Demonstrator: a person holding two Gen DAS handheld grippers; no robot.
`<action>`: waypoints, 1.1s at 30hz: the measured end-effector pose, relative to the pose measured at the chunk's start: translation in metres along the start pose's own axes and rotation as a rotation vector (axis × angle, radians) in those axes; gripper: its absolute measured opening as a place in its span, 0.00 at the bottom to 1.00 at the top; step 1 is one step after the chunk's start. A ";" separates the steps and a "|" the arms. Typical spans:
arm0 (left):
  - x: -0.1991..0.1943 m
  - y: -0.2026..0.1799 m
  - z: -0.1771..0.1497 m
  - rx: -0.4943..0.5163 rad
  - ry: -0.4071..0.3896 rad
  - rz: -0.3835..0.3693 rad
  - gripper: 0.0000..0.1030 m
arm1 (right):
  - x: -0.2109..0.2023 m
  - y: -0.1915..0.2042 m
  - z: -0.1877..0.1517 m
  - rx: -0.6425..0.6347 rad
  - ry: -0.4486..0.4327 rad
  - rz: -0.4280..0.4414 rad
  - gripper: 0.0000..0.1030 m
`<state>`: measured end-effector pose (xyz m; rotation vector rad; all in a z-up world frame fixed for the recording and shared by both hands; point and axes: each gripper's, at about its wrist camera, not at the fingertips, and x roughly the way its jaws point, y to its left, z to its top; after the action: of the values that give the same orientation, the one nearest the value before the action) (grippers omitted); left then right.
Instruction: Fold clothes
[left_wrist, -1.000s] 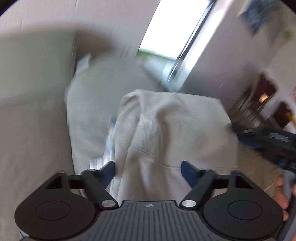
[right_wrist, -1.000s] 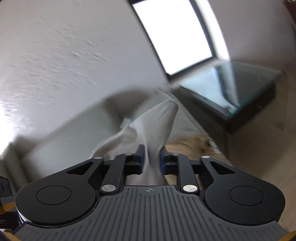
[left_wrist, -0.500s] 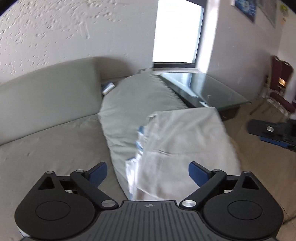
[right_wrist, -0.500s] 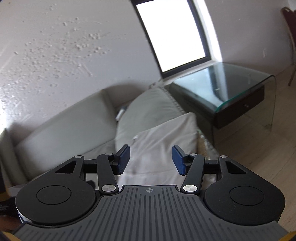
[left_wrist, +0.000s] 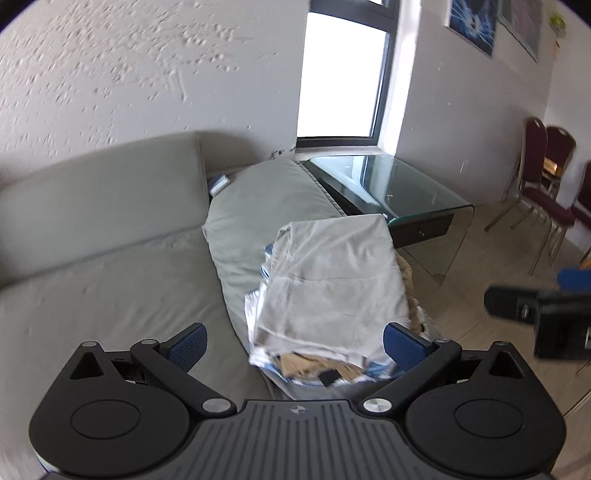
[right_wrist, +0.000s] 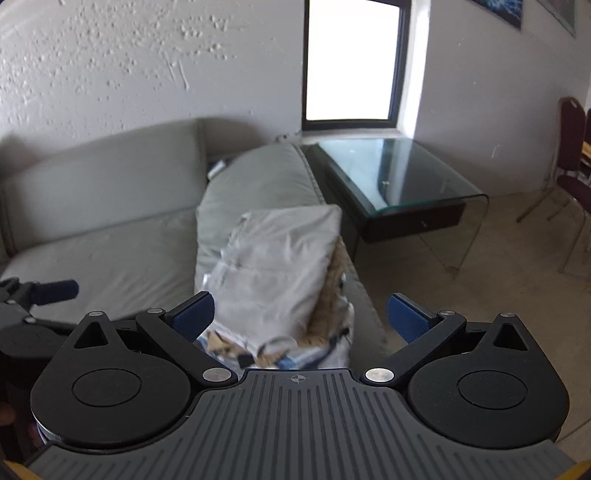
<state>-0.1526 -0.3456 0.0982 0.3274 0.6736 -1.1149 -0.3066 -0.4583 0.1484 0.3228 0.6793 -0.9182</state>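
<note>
A folded light grey garment (left_wrist: 332, 280) lies on top of a stack of folded clothes, with tan and blue-white pieces under it, on the grey sofa armrest (left_wrist: 255, 206). It also shows in the right wrist view (right_wrist: 277, 266). My left gripper (left_wrist: 295, 343) is open and empty, hanging just short of the stack. My right gripper (right_wrist: 301, 315) is open and empty too, above the near end of the stack. The right gripper shows at the right edge of the left wrist view (left_wrist: 546, 314).
The grey sofa seat (left_wrist: 110, 295) spreads to the left. A glass side table (left_wrist: 391, 184) stands right of the armrest. Dark red chairs (left_wrist: 546, 184) stand by the far right wall. A window (right_wrist: 351, 62) is behind.
My right gripper opened and let go of the grey garment, which now lies flat on the stack. Both grippers have pulled back and up from the stack.
</note>
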 end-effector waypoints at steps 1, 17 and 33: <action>-0.005 -0.002 -0.001 -0.008 0.000 -0.002 0.98 | -0.006 0.000 -0.002 -0.001 0.008 0.002 1.00; -0.038 -0.021 -0.018 -0.027 0.047 -0.056 0.98 | -0.064 -0.006 -0.022 -0.051 0.024 -0.002 1.00; -0.030 -0.034 -0.020 -0.009 0.071 -0.051 0.98 | -0.057 -0.018 -0.028 -0.033 0.062 0.019 1.00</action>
<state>-0.1977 -0.3272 0.1050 0.3454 0.7532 -1.1530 -0.3560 -0.4189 0.1658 0.3288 0.7469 -0.8813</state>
